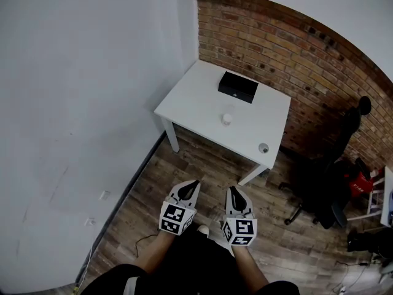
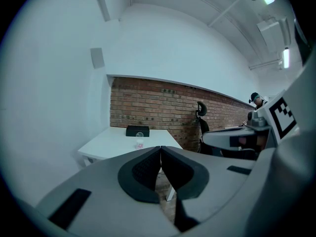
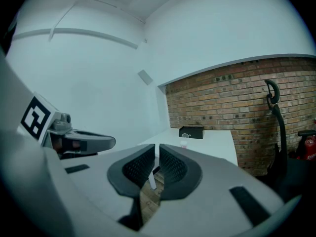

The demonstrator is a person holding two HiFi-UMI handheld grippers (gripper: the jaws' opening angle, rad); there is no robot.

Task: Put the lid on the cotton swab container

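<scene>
Cotton swab container (image 1: 226,118) stands uncovered near the middle of a white table (image 1: 196,103), seen from the head view as a small pale cup. Its lid (image 1: 263,147) lies apart from it at about 4 o'clock, near the table's front corner. A black box (image 1: 238,87) sits at 12 o'clock of the container, close to the brick wall (image 1: 295,48).

Only the head view shows the lid. In both gripper views the container shows as a tiny clear cup in front of the box, and no lid can be made out.

The left gripper (image 1: 193,182) and right gripper (image 1: 234,190) hang side by side over the wooden floor (image 1: 184,165). They are well short of the table, which lies at 12 o'clock of them. From above, their marker cubes face the camera and the jaw state is hard to read.

The gripper views settle it. The left gripper's dark ribbed pads meet with nothing between them. The right gripper's pads stand nearly together, and through the thin gap only floor and a table leg show. Neither holds anything.

A black office chair (image 1: 319,189) stands at 3 o'clock of the table in the head view. The left gripper view adds ceiling lights (image 2: 285,57) and a person (image 2: 255,98) at the far right, which the other views do not show.
</scene>
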